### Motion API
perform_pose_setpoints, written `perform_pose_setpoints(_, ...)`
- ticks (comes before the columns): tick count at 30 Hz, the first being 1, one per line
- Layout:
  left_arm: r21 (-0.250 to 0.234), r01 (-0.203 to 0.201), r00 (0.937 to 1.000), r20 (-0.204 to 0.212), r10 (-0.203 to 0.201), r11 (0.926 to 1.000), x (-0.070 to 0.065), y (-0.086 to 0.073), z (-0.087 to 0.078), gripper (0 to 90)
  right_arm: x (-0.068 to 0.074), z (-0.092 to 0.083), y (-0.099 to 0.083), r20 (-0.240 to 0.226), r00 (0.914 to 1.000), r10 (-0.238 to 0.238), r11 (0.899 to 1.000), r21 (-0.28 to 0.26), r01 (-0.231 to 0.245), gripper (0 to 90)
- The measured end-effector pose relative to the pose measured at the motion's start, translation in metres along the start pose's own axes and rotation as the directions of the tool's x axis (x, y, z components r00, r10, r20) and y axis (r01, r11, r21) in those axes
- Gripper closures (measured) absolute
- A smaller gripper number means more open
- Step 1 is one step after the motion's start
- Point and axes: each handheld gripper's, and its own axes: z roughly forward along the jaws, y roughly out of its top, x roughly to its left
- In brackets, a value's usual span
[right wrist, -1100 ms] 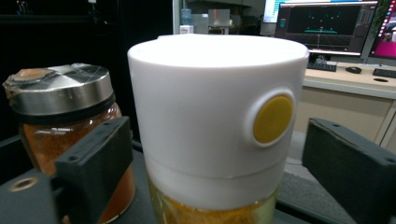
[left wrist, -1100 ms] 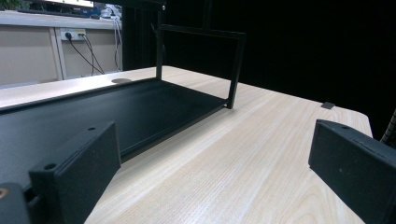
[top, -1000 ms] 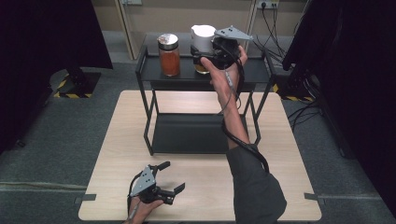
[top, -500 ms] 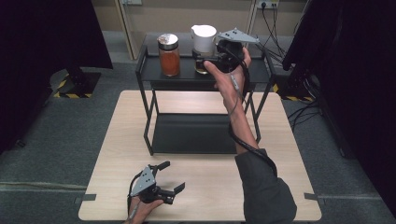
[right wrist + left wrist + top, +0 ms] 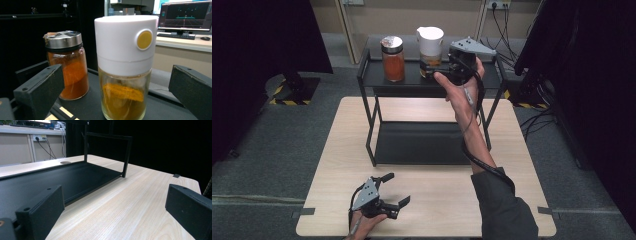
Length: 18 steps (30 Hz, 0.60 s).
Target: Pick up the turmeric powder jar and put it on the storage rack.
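A white-capped glass jar [image 5: 430, 46] of yellow powder [image 5: 124, 96] stands upright on the top shelf of a black rack [image 5: 412, 86]. Beside it, to the left, is a metal-lidded jar [image 5: 393, 59] of orange powder [image 5: 71, 75]. My right gripper [image 5: 435, 72] is at the white-capped jar's right side. Its jaws have just been opening and now stand wide on either side of the jar with gaps showing, pressing nothing [image 5: 115, 85]. My left gripper [image 5: 396, 189] rests open and empty on the wooden table near its front edge, facing the rack's lower shelf [image 5: 116, 206].
The rack stands on the light wooden table [image 5: 512, 150] with its black lower shelf [image 5: 62, 177] flat on the tabletop. Cables and wall sockets [image 5: 499, 5] lie behind the rack. Dark curtains flank both sides.
My right gripper has opened off the white-capped jar and drawn back to the right, leaving it standing on the top shelf. The left gripper has not moved.
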Motion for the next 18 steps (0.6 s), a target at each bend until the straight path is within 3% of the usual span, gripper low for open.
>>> perform_pose_setpoints(18,0.002,-0.001,1.0000,-0.003,0.001,1.0000,0.000,0.000,0.000,1.4,-0.014,-0.021,-0.024,-0.054,0.9986,-0.001,1.000,-0.023,-0.001,0.4)
